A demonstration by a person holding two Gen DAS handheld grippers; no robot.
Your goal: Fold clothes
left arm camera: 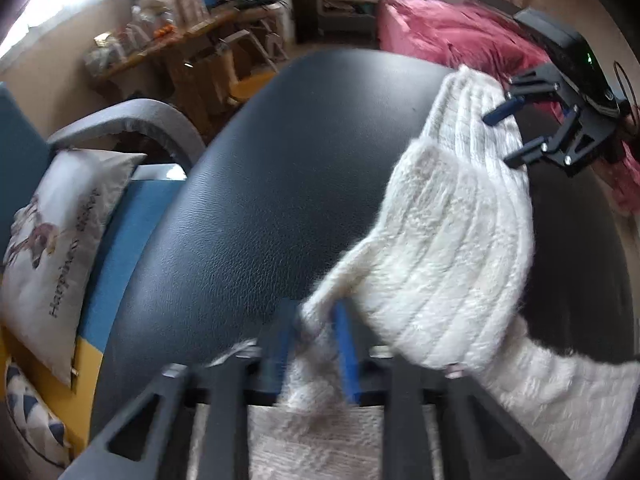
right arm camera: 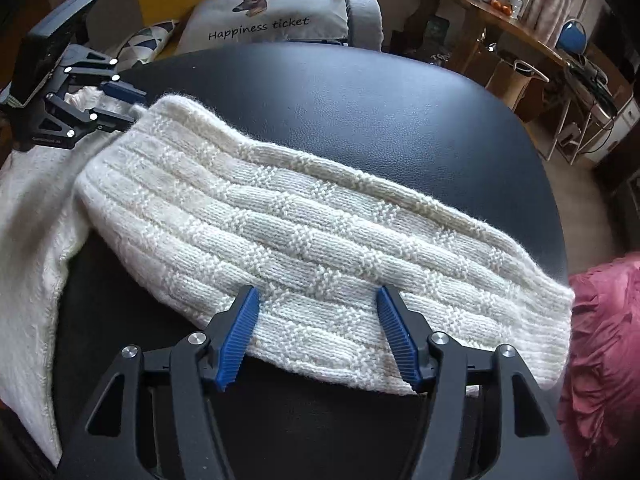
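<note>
A cream ribbed knit garment [right arm camera: 300, 232] lies folded in a long band across the round black leather table [right arm camera: 360, 100]. More of it hangs off the table's left edge. My right gripper [right arm camera: 318, 336] stands open over the band's near edge, its blue pads apart on either side of the fabric and not pressing it. In the left wrist view, my left gripper [left arm camera: 314, 316] is shut on a bunched corner of the knit [left arm camera: 440, 264]. The right gripper [left arm camera: 504, 136] shows open at the band's far end. The left gripper [right arm camera: 120, 106] appears at the upper left of the right wrist view.
A grey armchair [left arm camera: 140, 120] with a printed cushion [right arm camera: 260, 20] stands close behind the table [left arm camera: 260, 180]. A pink bedspread [right arm camera: 600, 340] borders the table's other side. A cluttered wooden desk [left arm camera: 160, 40] runs along the window wall.
</note>
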